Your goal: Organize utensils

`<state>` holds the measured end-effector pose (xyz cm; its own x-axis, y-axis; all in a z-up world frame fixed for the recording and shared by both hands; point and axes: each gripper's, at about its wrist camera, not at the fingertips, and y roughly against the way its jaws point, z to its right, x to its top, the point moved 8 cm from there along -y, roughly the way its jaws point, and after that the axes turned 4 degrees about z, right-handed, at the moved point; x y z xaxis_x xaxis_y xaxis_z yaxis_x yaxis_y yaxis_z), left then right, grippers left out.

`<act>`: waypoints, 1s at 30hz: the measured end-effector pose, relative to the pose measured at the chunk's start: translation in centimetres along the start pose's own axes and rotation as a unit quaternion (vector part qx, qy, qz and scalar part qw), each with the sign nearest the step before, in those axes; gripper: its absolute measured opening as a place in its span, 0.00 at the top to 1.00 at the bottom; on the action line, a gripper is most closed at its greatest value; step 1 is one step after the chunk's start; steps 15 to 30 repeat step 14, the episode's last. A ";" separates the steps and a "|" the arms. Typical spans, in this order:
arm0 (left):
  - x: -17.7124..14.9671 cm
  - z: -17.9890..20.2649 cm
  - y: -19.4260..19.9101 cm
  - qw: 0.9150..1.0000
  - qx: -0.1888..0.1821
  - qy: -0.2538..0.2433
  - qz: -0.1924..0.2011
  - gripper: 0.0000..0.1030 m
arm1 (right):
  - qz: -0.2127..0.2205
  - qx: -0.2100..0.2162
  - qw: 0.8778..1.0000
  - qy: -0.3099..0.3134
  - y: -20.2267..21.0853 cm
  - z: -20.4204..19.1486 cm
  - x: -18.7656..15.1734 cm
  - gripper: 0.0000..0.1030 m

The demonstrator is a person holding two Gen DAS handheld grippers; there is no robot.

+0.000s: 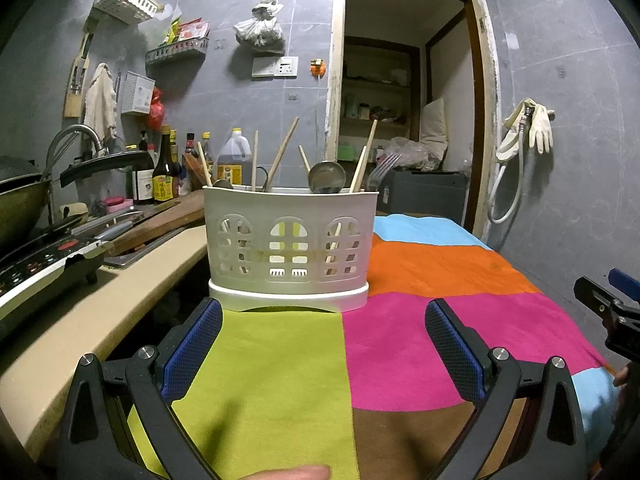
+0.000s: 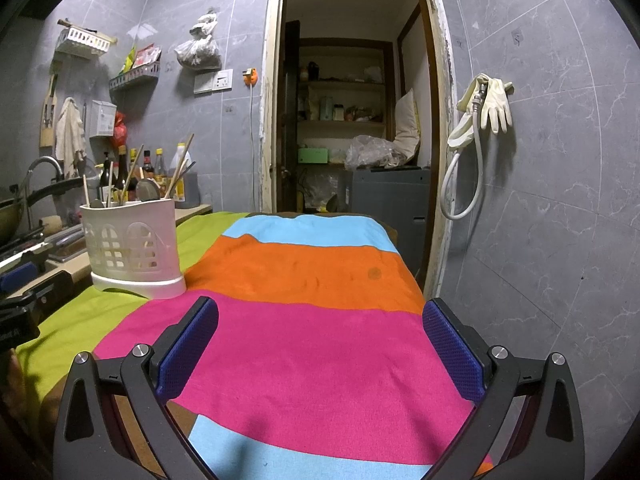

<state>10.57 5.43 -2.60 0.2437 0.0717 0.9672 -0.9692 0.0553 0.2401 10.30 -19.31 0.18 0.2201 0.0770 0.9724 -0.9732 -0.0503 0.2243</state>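
white perforated plastic utensil caddy [image 1: 290, 246] upright, far-left on striped cloth [image 2: 312, 340] | dead ahead of left gripper [image 1: 322, 344], nearer | right gripper [image 2: 320, 344] well apart | both jaws spread, empty

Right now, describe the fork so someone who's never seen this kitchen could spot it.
Find the striped cloth on the table; at its left edge stands a white caddy. The fork sticks up at the caddy's right end, the only pronged metal piece among wooden chopsticks and a round spoon.
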 end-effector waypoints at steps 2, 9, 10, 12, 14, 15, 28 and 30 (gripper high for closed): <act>0.0 -0.1 -0.1 1.000 0.001 0.000 -0.001 0.03 | 0.000 0.000 1.000 0.000 0.0 0.0 0.0 0.00; -0.1 0.0 -0.2 1.000 0.002 -0.002 -0.001 0.03 | -0.001 0.000 1.000 0.000 0.0 0.1 -0.2 0.00; -0.1 -0.1 -0.2 1.000 0.003 -0.002 0.000 0.03 | -0.001 0.000 1.000 0.000 0.0 0.1 -0.1 0.00; -0.1 0.0 -0.2 1.000 0.002 -0.002 0.000 0.03 | -0.001 0.000 1.000 0.000 0.0 0.1 -0.1 0.00; -0.1 -0.1 -0.2 1.000 0.003 -0.002 0.000 0.03 | -0.001 0.000 1.000 0.000 0.0 0.2 -0.2 0.00; -0.1 -0.1 -0.2 1.000 0.003 -0.002 0.000 0.03 | -0.001 0.000 1.000 0.000 0.0 0.2 -0.2 0.00; -0.1 -0.1 -0.2 1.000 0.003 -0.002 0.000 0.03 | -0.001 0.000 1.000 0.000 0.0 0.2 -0.2 0.00; -0.1 -0.1 -0.2 1.000 0.003 -0.002 0.000 0.03 | -0.001 0.000 1.000 0.000 0.0 0.2 -0.2 0.00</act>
